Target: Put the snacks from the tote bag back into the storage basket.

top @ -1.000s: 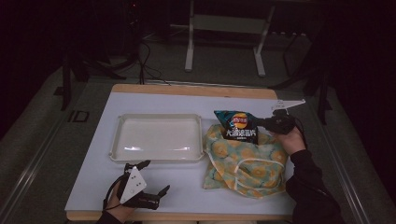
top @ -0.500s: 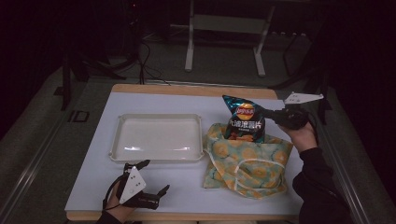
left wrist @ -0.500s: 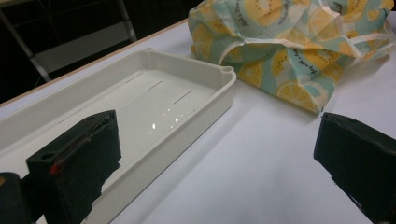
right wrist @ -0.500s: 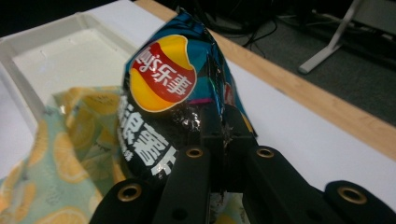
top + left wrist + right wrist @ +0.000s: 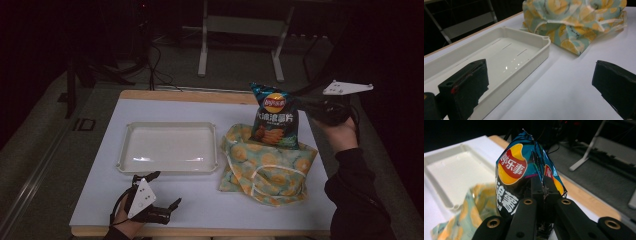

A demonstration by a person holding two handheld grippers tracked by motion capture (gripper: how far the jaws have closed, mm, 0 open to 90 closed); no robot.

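Note:
A dark blue chip bag (image 5: 274, 117) with a red and yellow logo hangs upright above the lemon-print cloth bag (image 5: 265, 167) on the right of the table. My right gripper (image 5: 296, 102) is shut on the chip bag's top edge, and in the right gripper view the chip bag (image 5: 519, 182) is pinched between the jaws of my right gripper (image 5: 541, 186). My left gripper (image 5: 162, 192) rests near the table's front left edge, open and holding nothing. In the left gripper view my left gripper (image 5: 540, 82) has its jaws standing wide apart over bare table.
A white rectangular tray (image 5: 130, 160) lies at the centre left of the white table (image 5: 200, 200), with the same tray (image 5: 534, 53) and the cloth bag (image 5: 576, 22) ahead of the left gripper. Metal stand legs (image 5: 202, 55) stand behind the table's wooden far edge.
My right gripper has lifted the chip bag up out of the cloth bag until it hangs upright. The left gripper has stayed still.

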